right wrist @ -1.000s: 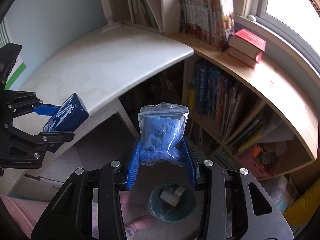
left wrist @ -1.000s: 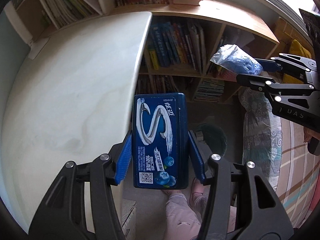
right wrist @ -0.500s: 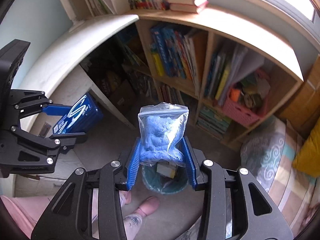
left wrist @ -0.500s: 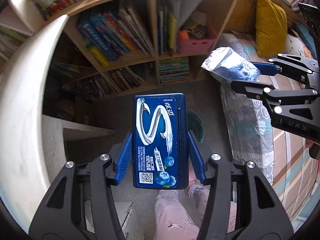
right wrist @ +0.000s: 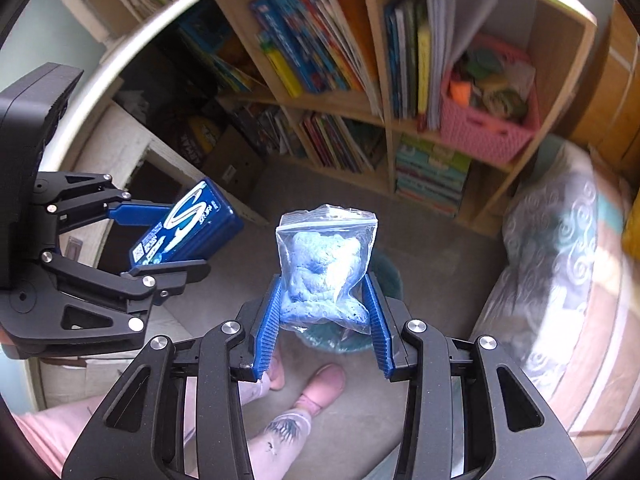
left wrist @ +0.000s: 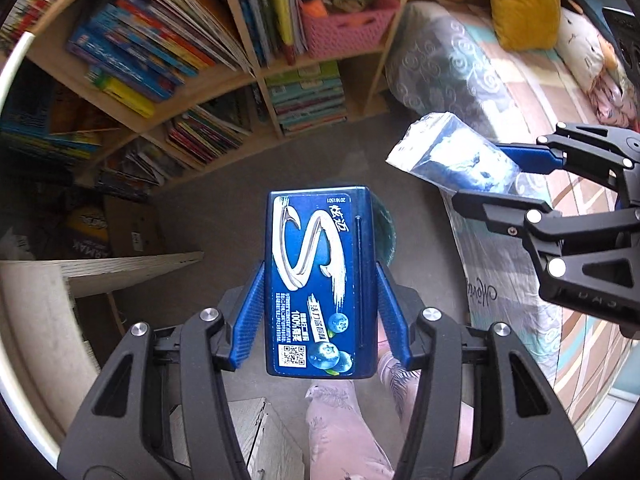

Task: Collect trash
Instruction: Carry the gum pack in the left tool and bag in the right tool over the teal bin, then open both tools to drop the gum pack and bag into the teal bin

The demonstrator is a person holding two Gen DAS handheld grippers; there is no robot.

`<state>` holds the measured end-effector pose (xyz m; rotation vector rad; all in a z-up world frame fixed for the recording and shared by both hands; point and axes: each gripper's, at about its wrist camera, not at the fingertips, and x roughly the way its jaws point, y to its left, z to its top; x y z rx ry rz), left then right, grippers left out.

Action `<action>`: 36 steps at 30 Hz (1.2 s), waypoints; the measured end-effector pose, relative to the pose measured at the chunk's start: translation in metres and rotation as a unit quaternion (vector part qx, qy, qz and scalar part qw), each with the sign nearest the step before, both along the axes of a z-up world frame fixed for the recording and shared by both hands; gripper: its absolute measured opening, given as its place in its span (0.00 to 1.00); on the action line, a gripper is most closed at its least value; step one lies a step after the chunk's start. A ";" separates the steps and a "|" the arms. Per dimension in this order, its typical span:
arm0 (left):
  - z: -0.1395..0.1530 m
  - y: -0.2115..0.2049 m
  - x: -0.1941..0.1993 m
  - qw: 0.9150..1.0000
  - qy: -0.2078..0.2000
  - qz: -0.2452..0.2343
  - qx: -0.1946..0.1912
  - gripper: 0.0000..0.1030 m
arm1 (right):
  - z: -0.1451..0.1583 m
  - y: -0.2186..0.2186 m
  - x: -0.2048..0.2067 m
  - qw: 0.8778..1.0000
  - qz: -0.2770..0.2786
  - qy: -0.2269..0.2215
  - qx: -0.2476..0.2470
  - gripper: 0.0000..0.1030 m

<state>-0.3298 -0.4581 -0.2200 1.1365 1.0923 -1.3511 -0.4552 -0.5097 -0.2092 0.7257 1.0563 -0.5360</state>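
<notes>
While both loads hang above the floor, left gripper (left wrist: 320, 292) clamps the gum box (left wrist: 320, 276); right gripper (right wrist: 326, 304) clamps the plastic bag (right wrist: 326, 268); carry step, judged; next: centre over the teal bin (right wrist: 384, 276), then release.

We see open floor (right wrist: 432, 248) around the teal bin (right wrist: 386, 276), with the bookshelf (right wrist: 384, 128) behind, the bed (right wrist: 560, 280) right, the desk panel (right wrist: 132, 148) left.

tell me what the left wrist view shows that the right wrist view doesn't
Only the left wrist view: a yellow cushion on the bed and the blue box's printed front head-on.

Only the right wrist view: a pink slipper on the floor, and the teal bin's rim behind the plastic bag.

Both: box, bag, pink basket, bookshelves.
</notes>
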 end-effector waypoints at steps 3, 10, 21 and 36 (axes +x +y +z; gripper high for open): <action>-0.027 -0.005 -0.003 1.000 0.002 -0.007 0.013 0.49 | -0.028 -0.002 -0.002 1.000 -0.014 0.000 0.017 0.40; -0.091 -0.013 -0.008 0.999 0.001 -0.029 0.046 0.49 | -0.094 -0.003 -0.003 0.998 -0.040 -0.001 0.056 0.40; -0.156 -0.018 -0.003 0.996 0.015 -0.032 0.080 0.74 | -0.153 -0.009 -0.002 0.995 -0.065 0.005 0.077 0.65; -0.117 -0.010 -0.002 0.998 0.007 -0.032 0.057 0.77 | -0.114 -0.007 -0.022 0.994 -0.084 -0.009 0.072 0.65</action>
